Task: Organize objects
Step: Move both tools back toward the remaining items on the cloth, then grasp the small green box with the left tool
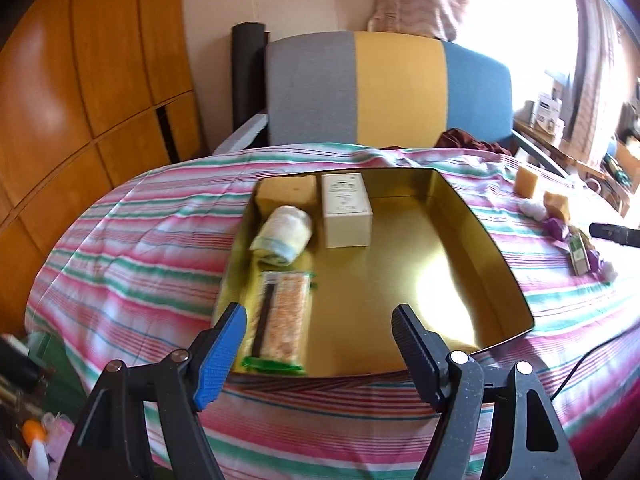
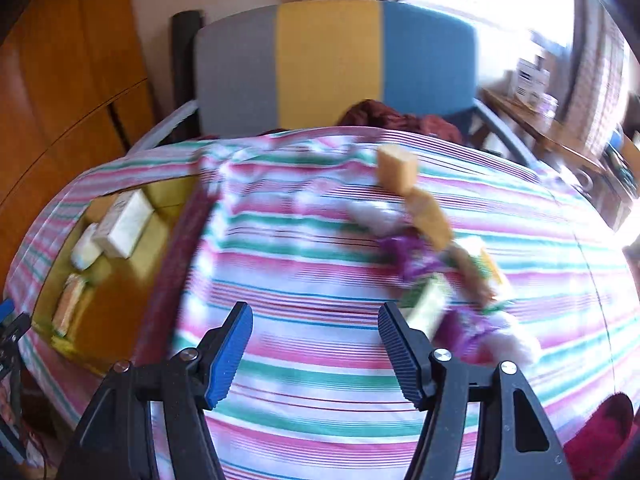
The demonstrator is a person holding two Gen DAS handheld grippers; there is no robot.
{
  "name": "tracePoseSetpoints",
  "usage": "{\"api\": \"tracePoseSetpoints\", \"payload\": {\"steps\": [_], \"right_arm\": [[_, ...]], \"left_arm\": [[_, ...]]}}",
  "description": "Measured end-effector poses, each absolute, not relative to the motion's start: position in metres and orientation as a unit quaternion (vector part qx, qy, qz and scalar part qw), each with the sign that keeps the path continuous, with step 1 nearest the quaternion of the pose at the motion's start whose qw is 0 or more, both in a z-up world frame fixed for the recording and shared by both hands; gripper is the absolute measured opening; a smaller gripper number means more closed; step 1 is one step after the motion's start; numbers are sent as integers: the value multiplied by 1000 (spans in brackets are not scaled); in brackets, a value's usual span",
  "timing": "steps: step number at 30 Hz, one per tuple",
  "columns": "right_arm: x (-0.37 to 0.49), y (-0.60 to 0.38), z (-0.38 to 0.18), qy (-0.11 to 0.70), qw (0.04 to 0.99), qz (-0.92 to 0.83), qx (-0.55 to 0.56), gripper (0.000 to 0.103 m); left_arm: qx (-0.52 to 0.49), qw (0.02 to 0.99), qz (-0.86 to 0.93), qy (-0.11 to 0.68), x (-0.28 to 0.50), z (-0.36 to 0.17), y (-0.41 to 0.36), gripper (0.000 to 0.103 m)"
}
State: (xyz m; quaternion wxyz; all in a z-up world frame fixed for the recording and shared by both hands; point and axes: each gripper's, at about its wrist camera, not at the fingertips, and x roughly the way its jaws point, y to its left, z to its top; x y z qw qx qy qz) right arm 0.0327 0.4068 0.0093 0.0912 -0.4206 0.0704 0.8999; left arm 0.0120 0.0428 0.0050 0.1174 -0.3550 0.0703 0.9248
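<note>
A gold tin (image 1: 500, 248) lies on the striped cloth. It holds a white box (image 1: 346, 208), a rolled towel (image 1: 284, 232), a snack packet (image 1: 280, 316) and a tan block (image 1: 288, 194). My left gripper (image 1: 318, 310) hovers open over the tin's near edge with nothing between its fingers. In the blurred right wrist view, my right gripper (image 2: 315, 308) is open over bare cloth and holds nothing. Just right of it lie loose items: two tan blocks (image 2: 396, 170), purple wrappers (image 2: 412, 256), a green-and-white box (image 2: 430, 304) and white fluff (image 2: 516, 344). The tin (image 2: 116, 312) is at the left.
A grey, yellow and blue chair (image 1: 388, 88) stands behind the table with dark red cloth (image 2: 400, 120) on its seat. Wooden cupboards (image 1: 80, 80) fill the left. A black cable (image 1: 580, 364) runs over the table's right front. Cluttered shelves (image 1: 552, 116) stand by the bright window.
</note>
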Motion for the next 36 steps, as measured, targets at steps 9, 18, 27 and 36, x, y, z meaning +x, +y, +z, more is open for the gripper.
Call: {"api": "tracePoseSetpoints", "payload": {"steps": [9,18,27,36], "right_arm": [[86,531,3,227,269,868,-350,66],[116,575,-9,356,290,829,-320,66],[114,574,-17,375,264,824,-333,67],[113,577,-23,395,250,815,-343,68]], "left_arm": [[-343,179,917,100,13,14,98,76],[-340,243,899,130,12,19,168,76],[-369,317,863,137,8,8,243,76],[-425,390,810,106,-8,-12,310,75]]}}
